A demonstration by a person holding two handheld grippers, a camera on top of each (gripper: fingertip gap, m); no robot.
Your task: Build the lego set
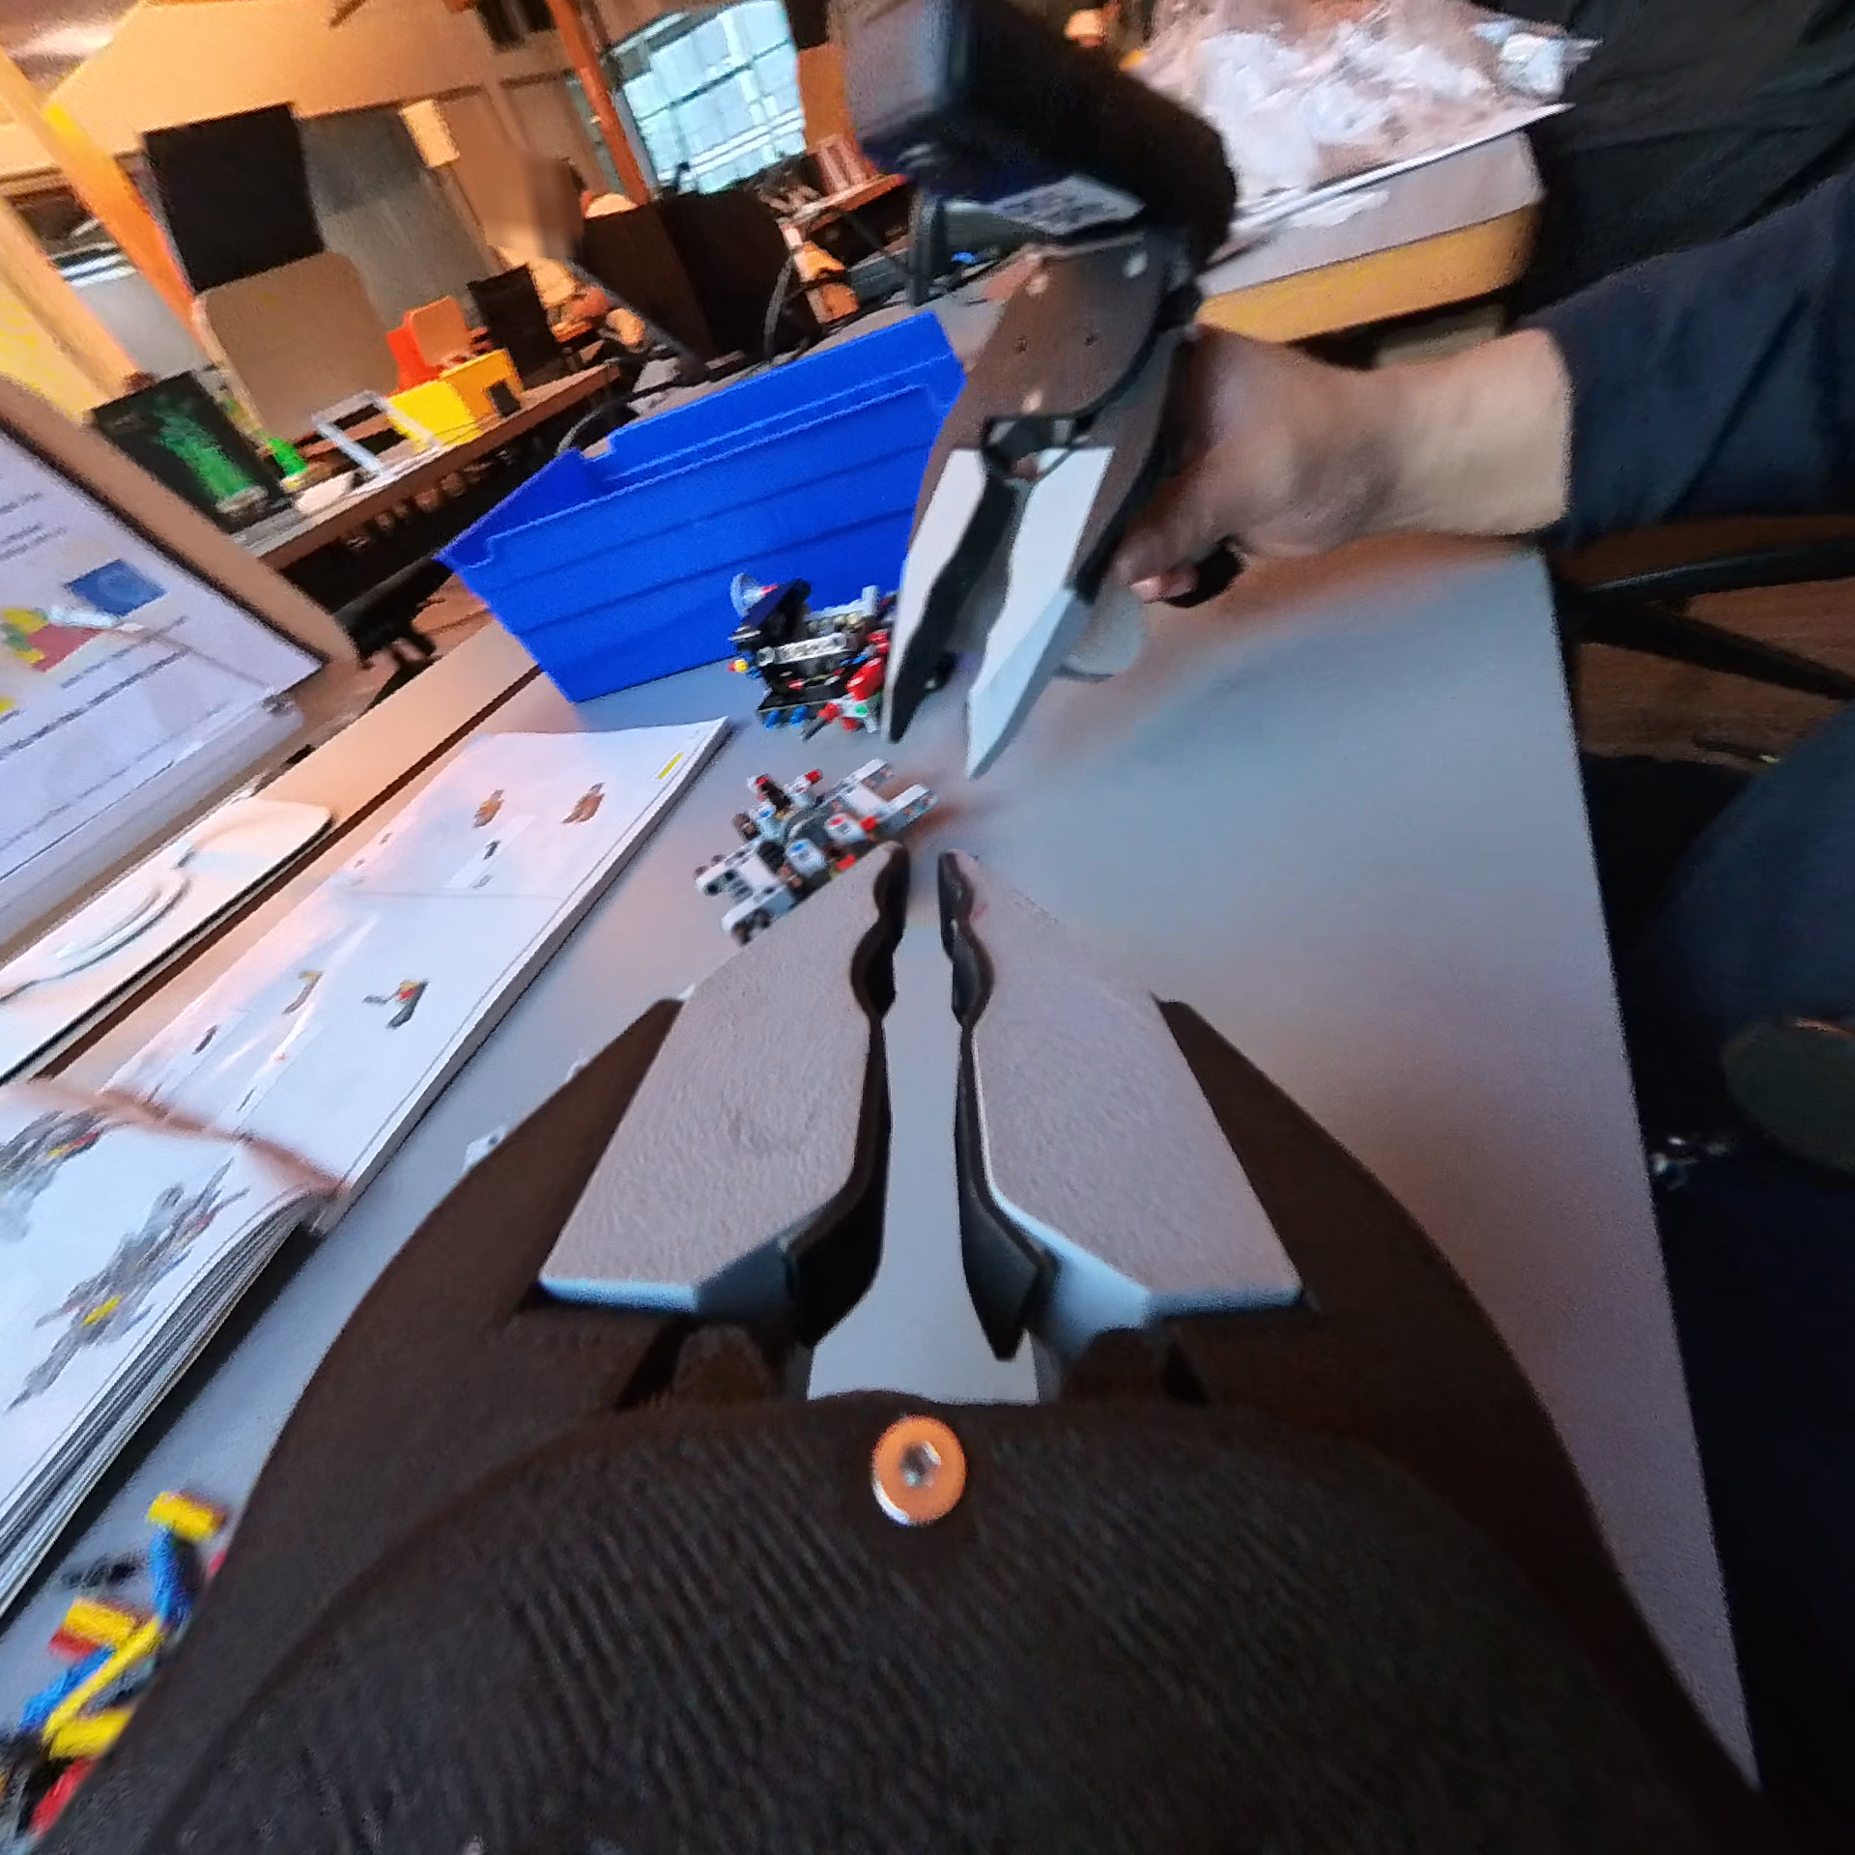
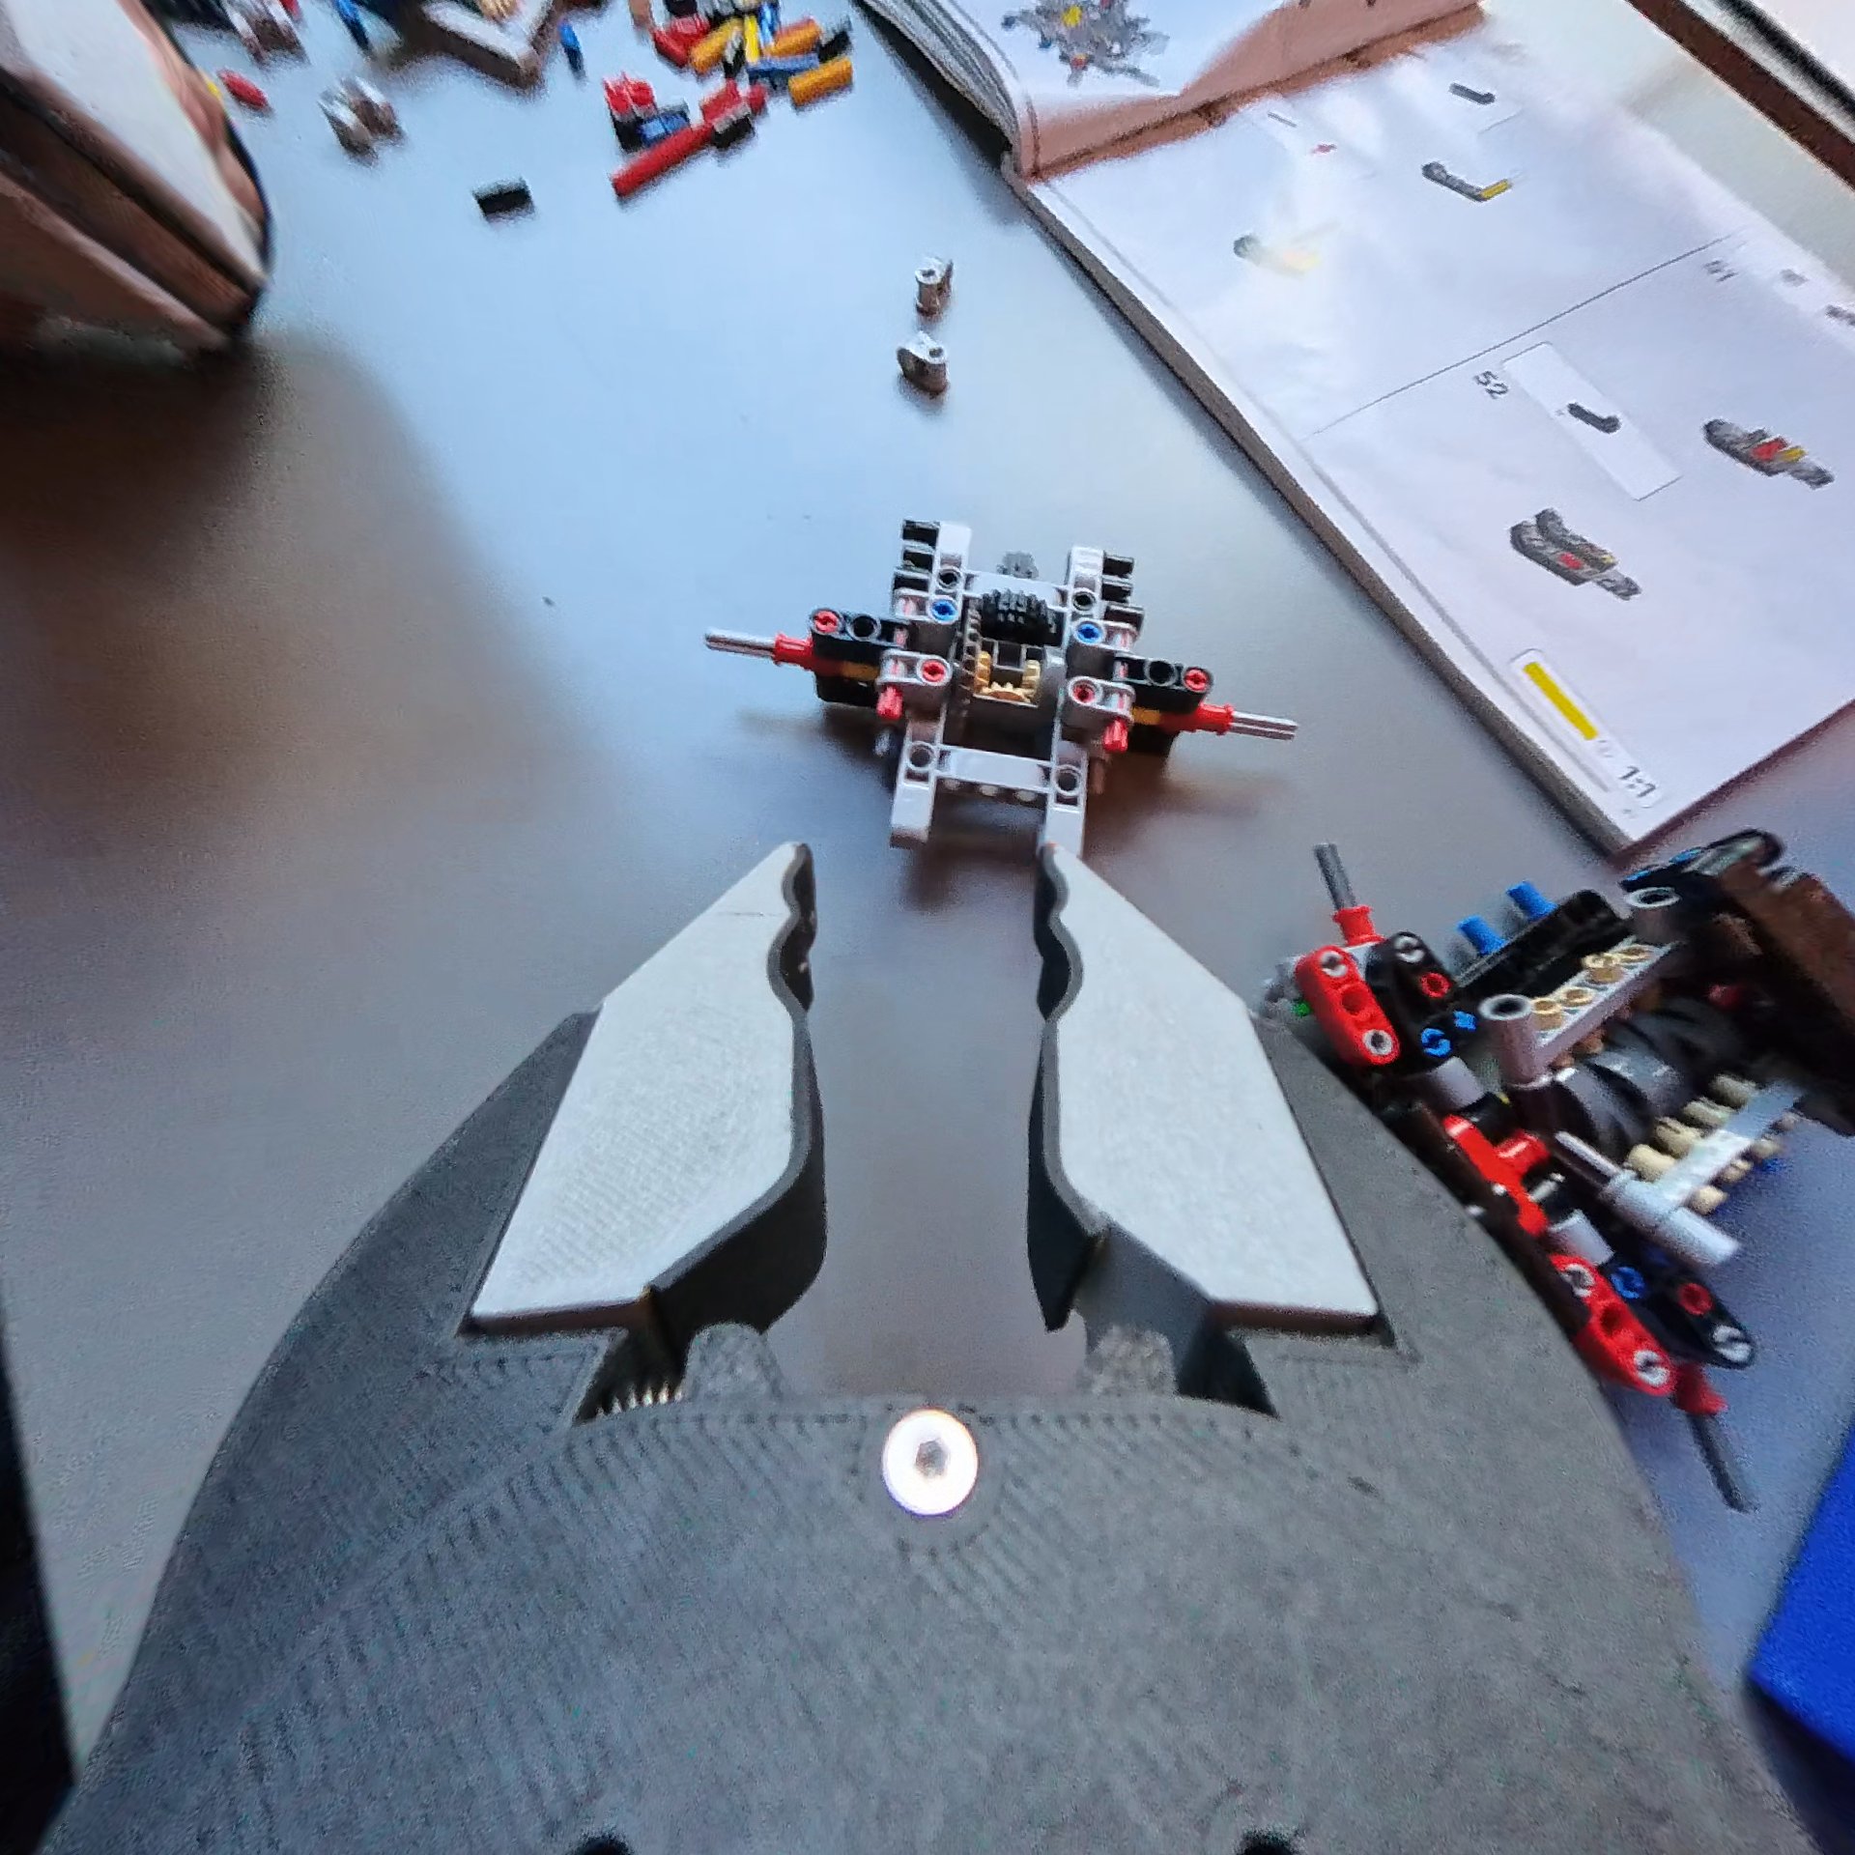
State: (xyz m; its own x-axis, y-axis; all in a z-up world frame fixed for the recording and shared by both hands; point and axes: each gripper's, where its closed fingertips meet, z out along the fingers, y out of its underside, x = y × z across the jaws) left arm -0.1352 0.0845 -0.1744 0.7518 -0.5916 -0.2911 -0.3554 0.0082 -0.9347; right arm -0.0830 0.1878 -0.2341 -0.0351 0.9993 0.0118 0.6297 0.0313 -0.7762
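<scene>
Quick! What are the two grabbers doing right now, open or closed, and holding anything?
Left gripper: jaws nearly closed, nothing between them.
Right gripper: jaws open, holding nothing, just short of the grey model.

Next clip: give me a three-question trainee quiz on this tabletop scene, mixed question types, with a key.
1. True or false: the right gripper is clamped on the small grey gear assembly.
2. Multiple choice: what lies open on the table beside the small grey gear assembly? A) a laptop B) an instruction booklet C) a cutting mat
3. Fill in: the storage bin behind the larger dark assembly is coloured ____.

Key: 1 false, its fingers stand apart over bare table just short of the assembly's frame; 2 B; 3 blue.
</scene>
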